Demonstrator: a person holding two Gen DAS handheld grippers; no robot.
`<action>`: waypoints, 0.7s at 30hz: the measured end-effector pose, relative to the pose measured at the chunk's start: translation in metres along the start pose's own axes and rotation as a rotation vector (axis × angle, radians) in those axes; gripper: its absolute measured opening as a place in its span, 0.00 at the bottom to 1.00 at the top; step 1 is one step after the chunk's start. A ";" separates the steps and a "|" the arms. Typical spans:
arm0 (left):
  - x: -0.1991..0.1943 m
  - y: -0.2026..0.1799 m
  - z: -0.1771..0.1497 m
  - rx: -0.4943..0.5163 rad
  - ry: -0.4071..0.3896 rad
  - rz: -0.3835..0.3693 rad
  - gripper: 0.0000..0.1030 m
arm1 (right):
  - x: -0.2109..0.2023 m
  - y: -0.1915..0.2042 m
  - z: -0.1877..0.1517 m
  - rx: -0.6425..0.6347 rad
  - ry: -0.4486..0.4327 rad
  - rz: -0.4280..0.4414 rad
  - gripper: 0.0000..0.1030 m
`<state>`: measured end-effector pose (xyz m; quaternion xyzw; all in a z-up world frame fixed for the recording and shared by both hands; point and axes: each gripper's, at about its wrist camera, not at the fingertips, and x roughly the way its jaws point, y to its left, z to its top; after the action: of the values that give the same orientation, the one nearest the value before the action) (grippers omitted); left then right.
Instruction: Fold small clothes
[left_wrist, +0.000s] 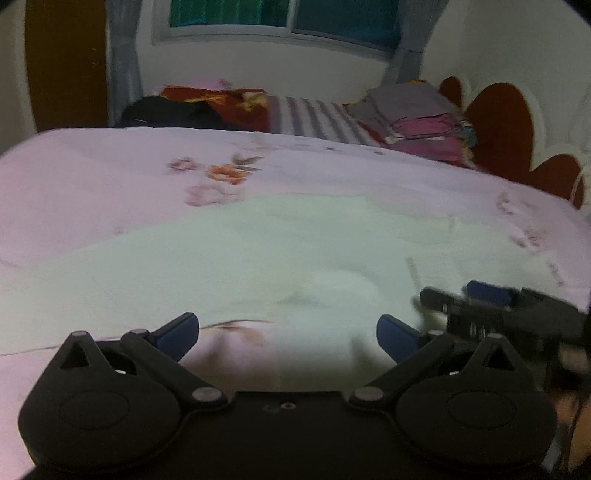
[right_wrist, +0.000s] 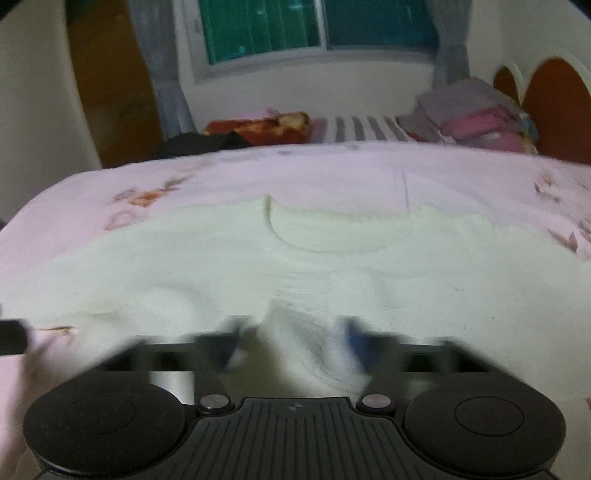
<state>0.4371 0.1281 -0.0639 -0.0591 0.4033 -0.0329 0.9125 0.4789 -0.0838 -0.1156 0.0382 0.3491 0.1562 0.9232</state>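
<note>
A pale white-green small garment lies spread flat on a pink floral bedsheet; its neckline faces away in the right wrist view, where the garment fills the middle. My left gripper is open and empty, its blue pads wide apart over the garment's near hem. My right gripper is blurred by motion; a raised fold of the hem sits between its fingers. It also shows in the left wrist view at the right, low over the cloth.
A stack of folded grey and pink clothes sits at the far right of the bed by a red headboard. A red patterned pillow, dark cloth and striped bedding lie at the back under a window.
</note>
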 end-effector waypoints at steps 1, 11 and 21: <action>0.004 -0.006 0.001 -0.004 -0.001 -0.023 0.98 | -0.008 0.000 -0.004 -0.020 -0.017 -0.001 0.71; 0.094 -0.078 0.004 -0.140 0.148 -0.313 0.51 | -0.064 -0.100 -0.038 0.232 0.013 -0.115 0.30; 0.105 -0.075 0.037 -0.147 0.031 -0.371 0.03 | -0.069 -0.139 -0.043 0.313 0.023 -0.118 0.30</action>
<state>0.5345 0.0451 -0.1061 -0.1981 0.4008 -0.1718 0.8778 0.4387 -0.2393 -0.1291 0.1592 0.3811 0.0460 0.9096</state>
